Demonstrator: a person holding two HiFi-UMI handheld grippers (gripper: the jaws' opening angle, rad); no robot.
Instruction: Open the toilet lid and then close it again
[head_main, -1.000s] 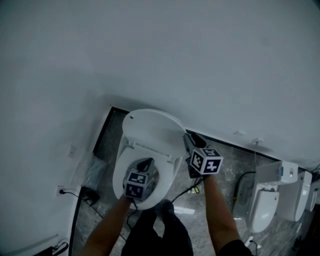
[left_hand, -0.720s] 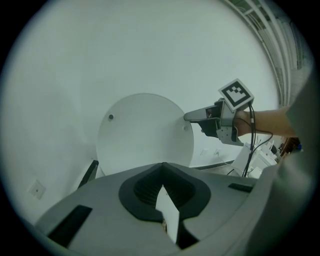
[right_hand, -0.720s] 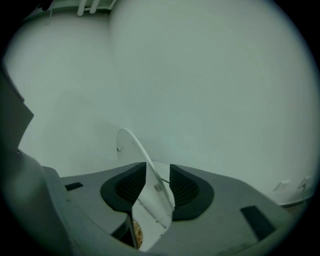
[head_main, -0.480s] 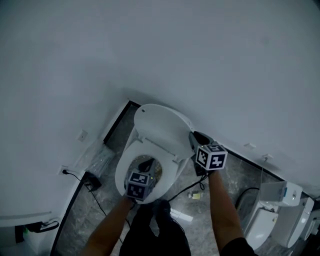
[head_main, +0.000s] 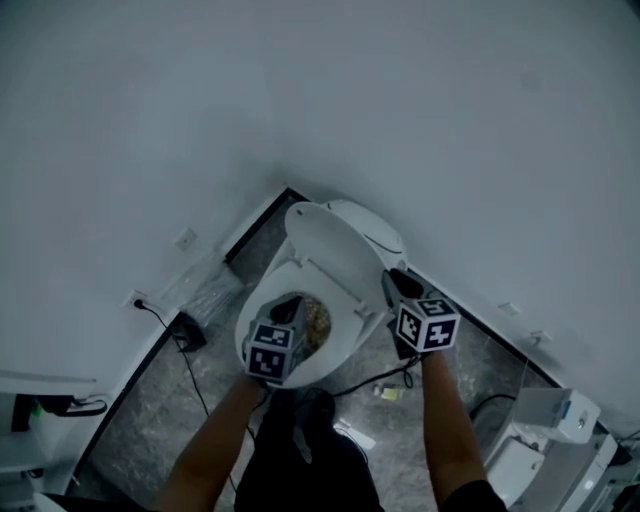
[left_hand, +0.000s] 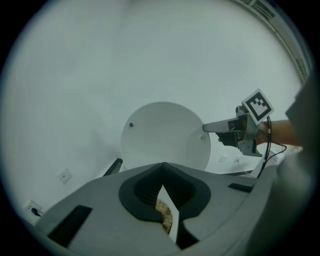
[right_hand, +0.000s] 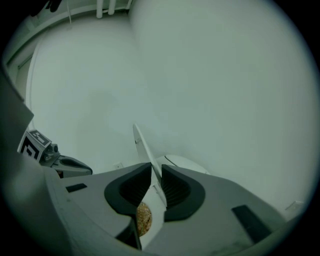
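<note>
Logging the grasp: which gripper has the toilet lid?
The right gripper, whose jaws have just been closing on the edge of the raised lid; the left gripper is shut on nothing.

Two plain white walls (head_main: 420, 110) meet in a corner at the far side, with a dark skirting strip (head_main: 257, 222) along their foot. The floor (head_main: 150, 430) is grey mottled stone. The left wall carries a blank plate (head_main: 185, 238) and a socket (head_main: 137, 300), and a black cable (head_main: 196, 385) trails from there across the floor past a small black box (head_main: 187, 331). At the near right stands another white fixture (head_main: 550, 425) (partly cut off by the frame). The light is dim, cool and even.
</note>
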